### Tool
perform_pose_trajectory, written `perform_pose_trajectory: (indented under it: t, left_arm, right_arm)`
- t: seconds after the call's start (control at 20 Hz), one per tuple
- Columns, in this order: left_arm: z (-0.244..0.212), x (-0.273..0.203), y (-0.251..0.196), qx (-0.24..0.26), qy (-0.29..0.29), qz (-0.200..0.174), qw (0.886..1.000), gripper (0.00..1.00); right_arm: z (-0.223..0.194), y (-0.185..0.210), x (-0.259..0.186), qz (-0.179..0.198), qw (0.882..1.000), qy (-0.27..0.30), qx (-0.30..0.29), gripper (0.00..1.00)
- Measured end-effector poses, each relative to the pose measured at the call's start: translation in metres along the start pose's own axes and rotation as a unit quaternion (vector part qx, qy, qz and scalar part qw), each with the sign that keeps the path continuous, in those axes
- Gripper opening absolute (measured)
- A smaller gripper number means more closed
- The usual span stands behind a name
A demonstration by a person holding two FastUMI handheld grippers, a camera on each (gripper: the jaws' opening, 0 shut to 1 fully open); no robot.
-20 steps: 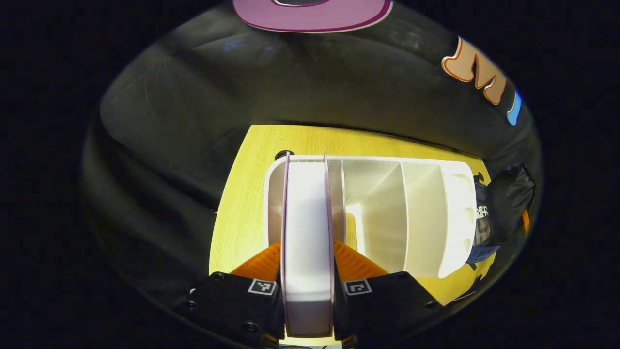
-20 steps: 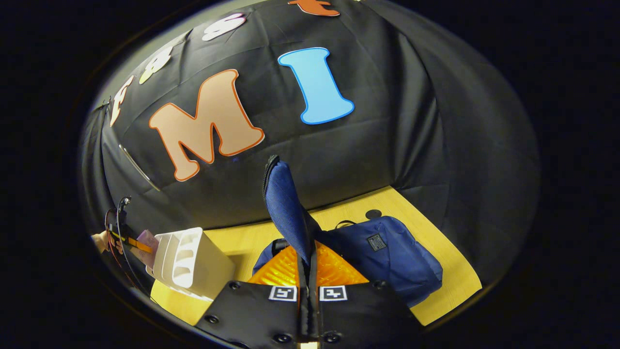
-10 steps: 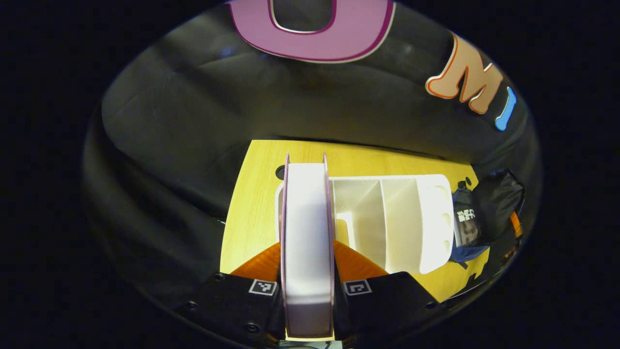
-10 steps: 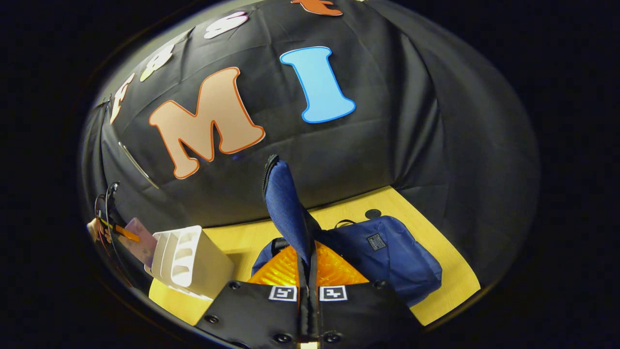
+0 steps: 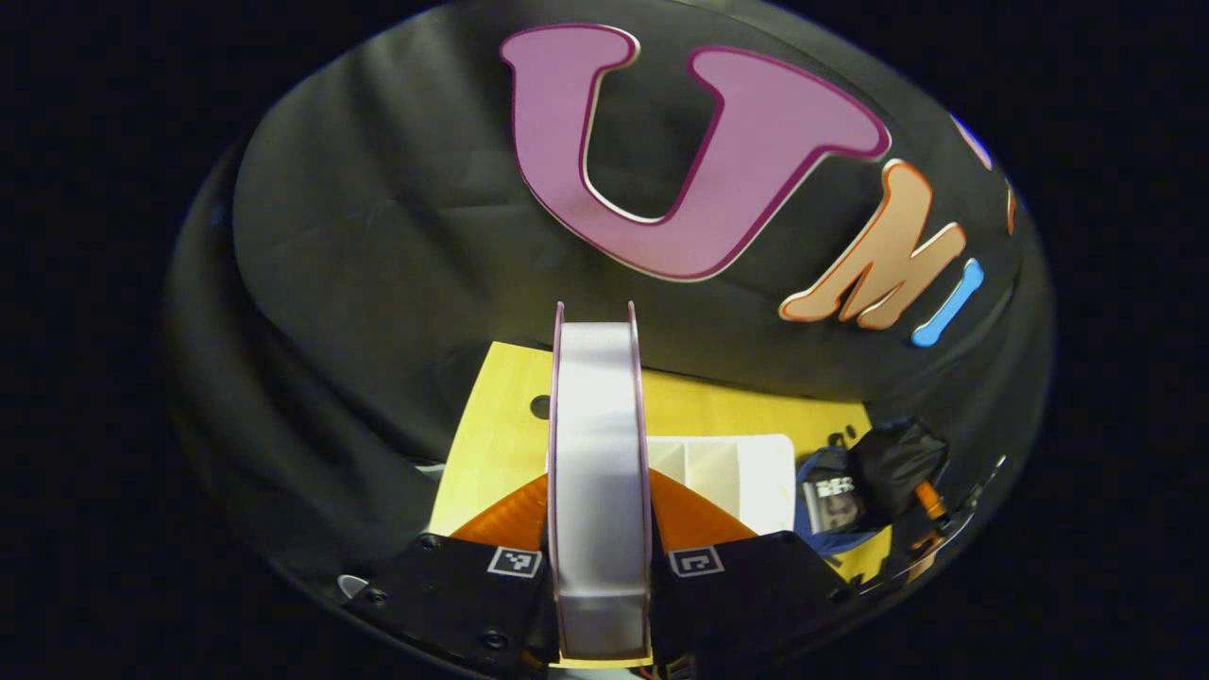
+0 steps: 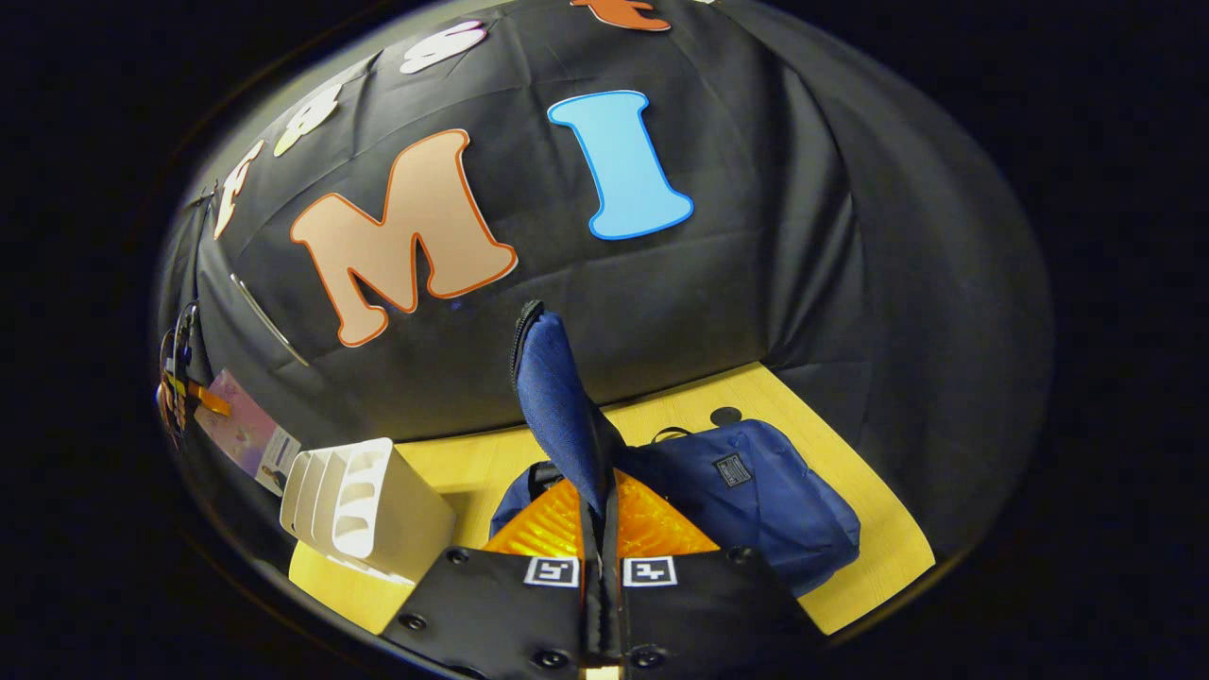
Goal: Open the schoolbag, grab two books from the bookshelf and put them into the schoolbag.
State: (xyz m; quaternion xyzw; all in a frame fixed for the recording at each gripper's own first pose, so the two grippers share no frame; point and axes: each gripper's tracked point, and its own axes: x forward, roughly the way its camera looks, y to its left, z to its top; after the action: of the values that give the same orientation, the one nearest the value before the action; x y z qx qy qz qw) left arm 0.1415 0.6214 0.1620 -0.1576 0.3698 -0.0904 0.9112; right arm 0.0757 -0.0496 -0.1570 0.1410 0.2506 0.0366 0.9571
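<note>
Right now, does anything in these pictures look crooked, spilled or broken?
Nothing looks broken or spilled. The white bookshelf stands upright on the yellow table, the book sits squarely in the left gripper, and the right gripper holds up a flap of the blue schoolbag.

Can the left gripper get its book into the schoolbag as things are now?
Probably yes: the right gripper holds the schoolbag flap up, and the book hangs above the bookshelf.

Left gripper (image 5: 600,529) raised high, both fingers pressed against something thick held upright. Right gripper (image 6: 601,557) closed tight, pinching thin fabric, aimed forward.
</note>
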Motion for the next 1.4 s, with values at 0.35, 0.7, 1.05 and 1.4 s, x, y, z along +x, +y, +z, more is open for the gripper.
perform_pose_trajectory:
  t: [0.35,0.7,1.05,1.4]
  left_arm:
    - [0.0,-0.012,-0.037,-0.159,-0.032,-0.137,0.977,0.34]
    - [-0.012,0.001,-0.059,-0.292,-0.04,-0.222,0.929,0.34]
    - [-0.045,0.036,-0.121,-0.283,-0.008,-0.257,0.924,0.34]
    - [-0.083,0.091,-0.211,-0.27,0.045,-0.276,0.921,0.34]
  right_arm:
    - [0.002,-0.003,-0.001,0.0,1.0,0.0,0.004,0.06]
    - [0.0,-0.001,0.0,0.005,1.0,0.004,0.0,0.06]
    - [0.0,0.001,0.002,0.015,1.0,0.005,-0.004,0.06]
    - [-0.002,0.006,0.001,0.034,0.999,0.011,-0.015,0.01]
